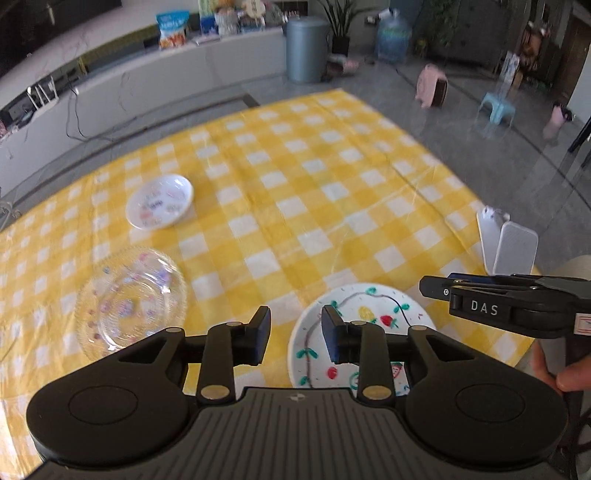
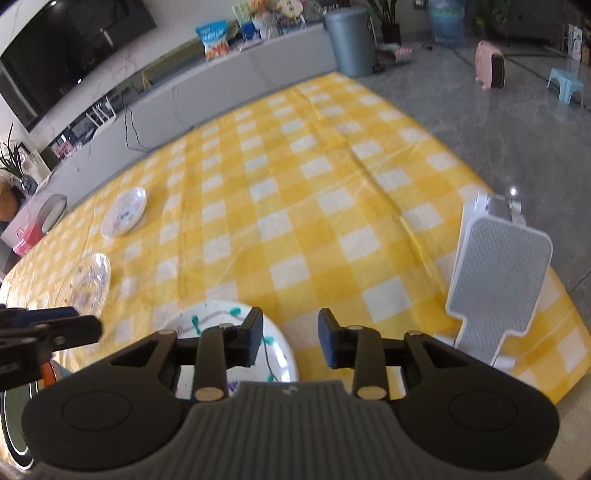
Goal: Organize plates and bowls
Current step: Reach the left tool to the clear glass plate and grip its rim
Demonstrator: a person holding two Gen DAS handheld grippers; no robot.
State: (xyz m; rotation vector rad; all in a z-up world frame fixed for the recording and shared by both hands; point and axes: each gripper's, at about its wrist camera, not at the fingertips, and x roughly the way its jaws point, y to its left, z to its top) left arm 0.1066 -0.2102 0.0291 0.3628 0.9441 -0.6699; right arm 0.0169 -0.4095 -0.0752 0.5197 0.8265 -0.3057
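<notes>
Both grippers, left gripper [image 1: 295, 332] and right gripper [image 2: 290, 338], are matte black: round side housings, ribbed grey centre plate with small logo, brass-coloured pivot pins, dark blue finger pads [image 1: 334, 338]. White "DAS" lettering marks the right gripper's side in the left wrist view, red-outlined label behind it.

Grey glossy floor [image 2: 498, 122]; long grey low cabinet [image 2: 236, 74] under dark TV [image 2: 66, 48]; grey bin [image 1: 306, 50], potted plant [image 1: 340, 26], pale blue stool [image 1: 496, 109].

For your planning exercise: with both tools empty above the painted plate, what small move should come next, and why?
Probably swing the left tool toward the clear glass plate. Both tools stand open and empty, the painted plate lies flat, and the glass plate and small white dish lie apart, unstacked.
</notes>
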